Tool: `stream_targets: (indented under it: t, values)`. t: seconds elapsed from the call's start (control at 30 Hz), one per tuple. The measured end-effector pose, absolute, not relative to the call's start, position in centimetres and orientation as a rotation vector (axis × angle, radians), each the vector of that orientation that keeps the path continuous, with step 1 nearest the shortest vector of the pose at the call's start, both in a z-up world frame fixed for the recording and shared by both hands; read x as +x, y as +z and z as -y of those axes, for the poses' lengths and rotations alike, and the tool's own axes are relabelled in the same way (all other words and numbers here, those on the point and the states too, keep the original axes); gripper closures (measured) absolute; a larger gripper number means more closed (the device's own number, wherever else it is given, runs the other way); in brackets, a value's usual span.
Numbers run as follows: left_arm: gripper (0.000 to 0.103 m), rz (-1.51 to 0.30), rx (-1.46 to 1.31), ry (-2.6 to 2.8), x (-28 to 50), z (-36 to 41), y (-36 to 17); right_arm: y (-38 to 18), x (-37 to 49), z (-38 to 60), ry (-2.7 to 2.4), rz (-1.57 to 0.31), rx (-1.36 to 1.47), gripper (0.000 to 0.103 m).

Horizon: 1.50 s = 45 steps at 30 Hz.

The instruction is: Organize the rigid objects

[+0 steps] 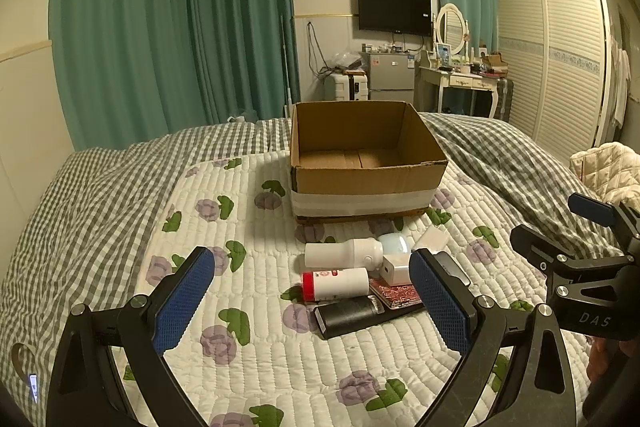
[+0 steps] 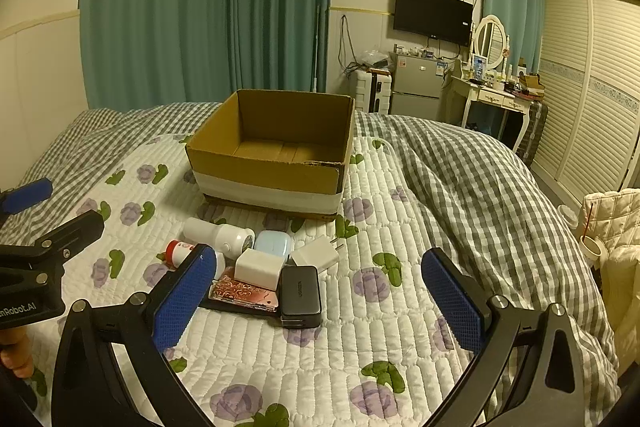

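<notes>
An open, empty cardboard box [image 1: 366, 183] [image 2: 276, 177] stands on the quilted bed. In front of it lies a pile: a white bottle [image 1: 344, 254] [image 2: 218, 233], a red-capped white bottle [image 1: 336, 283] [image 2: 176, 251], a black cylinder [image 1: 348, 315], a pink patterned phone [image 1: 394, 293] [image 2: 244, 293], a white charger cube [image 1: 394, 269] [image 2: 258, 269], a pale blue case [image 1: 394, 243] [image 2: 272, 245], a white plug adapter [image 2: 316, 253] and a black power bank [image 2: 300, 295]. My left gripper [image 1: 312, 303] is open above the pile. My right gripper [image 2: 320, 303] is open, just right of the pile.
The floral quilt [image 1: 240, 307] covers the middle of the bed, with a grey checked duvet [image 2: 460, 187] bunched on the right. A cream padded garment [image 2: 616, 227] and a tape roll [image 2: 594, 247] lie at the right edge. Curtains, a fridge and a dressing table stand behind.
</notes>
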<state>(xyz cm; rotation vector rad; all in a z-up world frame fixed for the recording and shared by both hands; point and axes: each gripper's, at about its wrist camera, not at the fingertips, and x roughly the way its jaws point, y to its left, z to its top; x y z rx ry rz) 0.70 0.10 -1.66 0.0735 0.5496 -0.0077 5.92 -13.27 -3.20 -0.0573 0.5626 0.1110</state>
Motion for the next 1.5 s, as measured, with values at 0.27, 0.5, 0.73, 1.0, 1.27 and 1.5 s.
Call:
stream_targets:
  t: [0.27,0.5,0.73,1.0,1.27,1.5]
  values:
    - [0.003,-0.552,0.075,-0.005,0.7,0.0,-1.7,-3.2,5.9,13.2,0.109,-0.566,-0.057,0.000]
    - [0.003,-0.552,0.074,-0.005,0.7,0.0,-1.7,-3.4,5.9,13.2,0.109,-0.571,-0.056,0.000]
    - [0.003,-0.559,0.065,-0.019,0.8,-0.1,-1.7,-3.6,5.8,13.3,0.114,-0.576,-0.056,0.000]
    - [0.003,-0.564,0.059,-0.014,0.9,-0.1,-1.7,-3.9,6.3,13.2,0.120,-0.600,-0.061,0.000]
    - [0.003,-0.645,0.048,0.037,2.8,-1.5,-4.0,-6.9,10.7,14.4,0.102,-0.729,-0.046,0.000]
    - [0.003,-0.771,0.095,0.064,4.7,-1.2,-7.6,-11.7,14.8,12.6,0.146,-0.905,-0.054,0.013]
